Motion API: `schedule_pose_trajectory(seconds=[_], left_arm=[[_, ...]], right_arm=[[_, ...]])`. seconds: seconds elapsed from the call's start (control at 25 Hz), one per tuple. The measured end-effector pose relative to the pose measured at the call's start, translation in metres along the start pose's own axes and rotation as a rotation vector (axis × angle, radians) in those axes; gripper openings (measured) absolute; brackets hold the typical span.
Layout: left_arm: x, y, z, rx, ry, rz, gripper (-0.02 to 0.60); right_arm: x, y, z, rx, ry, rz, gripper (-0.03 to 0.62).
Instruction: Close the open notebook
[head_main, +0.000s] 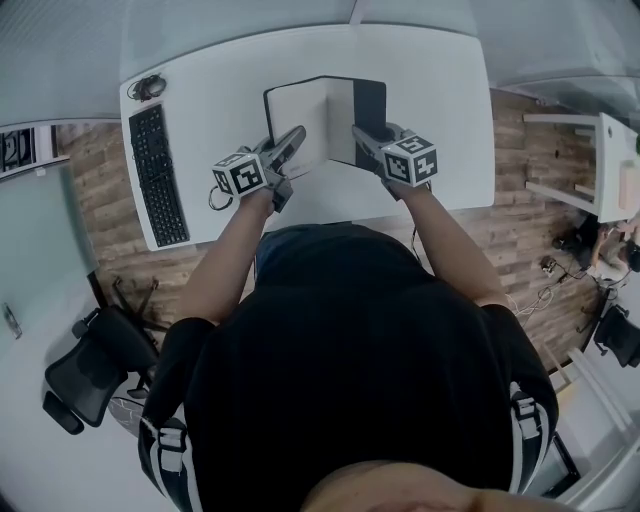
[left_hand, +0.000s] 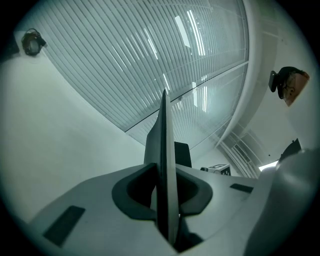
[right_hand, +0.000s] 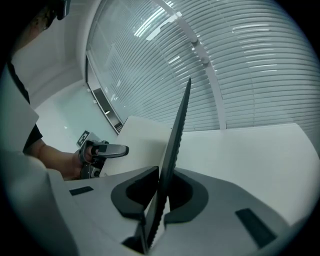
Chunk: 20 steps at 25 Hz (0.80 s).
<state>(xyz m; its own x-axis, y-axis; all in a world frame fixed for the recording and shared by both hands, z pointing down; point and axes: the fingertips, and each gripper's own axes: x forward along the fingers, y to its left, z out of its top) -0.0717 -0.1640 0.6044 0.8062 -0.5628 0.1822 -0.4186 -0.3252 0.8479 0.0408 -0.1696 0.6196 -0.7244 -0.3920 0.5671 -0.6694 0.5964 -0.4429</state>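
Left gripper (head_main: 293, 137) and right gripper (head_main: 362, 136) clamp opposite notebook (head_main: 308, 108) edges.

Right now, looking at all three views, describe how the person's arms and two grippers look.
The grey plastic left gripper and grey plastic right gripper have long tapering jaws with dark inner recesses; each carries a white cube printed with black square markers. The person wears a black short-sleeved top, forearms bare.

We see a black keyboard (head_main: 160, 175) along the white bench's (head_main: 440, 110) left edge, and a black chair (head_main: 90, 370) on the wooden floor (head_main: 95, 170).
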Motion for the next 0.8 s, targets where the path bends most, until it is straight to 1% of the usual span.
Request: schedule_pose_trajectory(seconds=[0.24,0.44,0.64,0.8], left_arm=[[0.002,0.021,-0.02,-0.04,0.013,0.035,0.067],[0.004,0.033,-0.035,-0.091,0.028,0.038,0.067],[0.004,0.044,-0.048,-0.111,0.053,0.051,0.067],[0.002,0.055,-0.063,-0.144,0.076,0.069,0.067]], right_arm=[[0.011,-0.009,-0.023,0.025,0.059,0.001,0.055],[0.016,-0.015,-0.039,0.041,0.097,0.004,0.055],[0.02,-0.014,-0.057,0.068,0.133,0.018,0.055],[0.026,-0.013,-0.072,0.08,0.162,0.025,0.055]])
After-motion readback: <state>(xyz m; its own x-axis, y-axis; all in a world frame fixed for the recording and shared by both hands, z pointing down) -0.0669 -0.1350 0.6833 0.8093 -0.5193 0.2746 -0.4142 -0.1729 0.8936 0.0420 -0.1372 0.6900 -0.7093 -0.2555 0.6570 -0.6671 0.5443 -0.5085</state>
